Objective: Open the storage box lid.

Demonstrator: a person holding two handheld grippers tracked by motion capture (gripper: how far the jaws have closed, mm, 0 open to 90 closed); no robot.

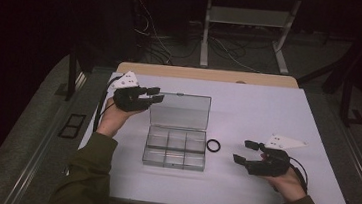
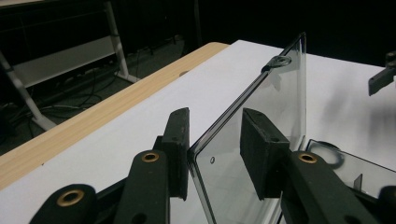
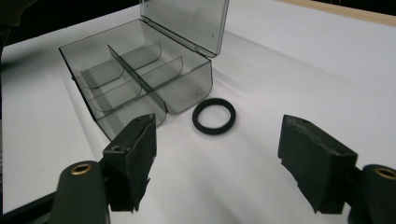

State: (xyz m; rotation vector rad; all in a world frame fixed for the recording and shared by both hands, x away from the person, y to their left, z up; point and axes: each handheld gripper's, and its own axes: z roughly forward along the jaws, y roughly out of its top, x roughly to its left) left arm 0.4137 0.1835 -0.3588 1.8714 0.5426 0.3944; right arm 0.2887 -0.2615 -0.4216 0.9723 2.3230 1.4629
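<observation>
The clear compartment box (image 1: 175,151) lies on the white table (image 1: 241,188). Its raised lid (image 2: 261,140) is straddled at the corner by the left gripper (image 1: 150,94), one pad touching. The black ring (image 3: 214,115) lies just beside the box, faced by the right gripper (image 3: 217,163), whose jaws are spread and empty.

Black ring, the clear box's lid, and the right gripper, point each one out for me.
black ring (image 3: 214,115), right gripper view, on its band.
lid (image 1: 180,110), high view, on its upright clear panel.
right gripper (image 1: 245,152), high view, midway between its open fingertips.
</observation>
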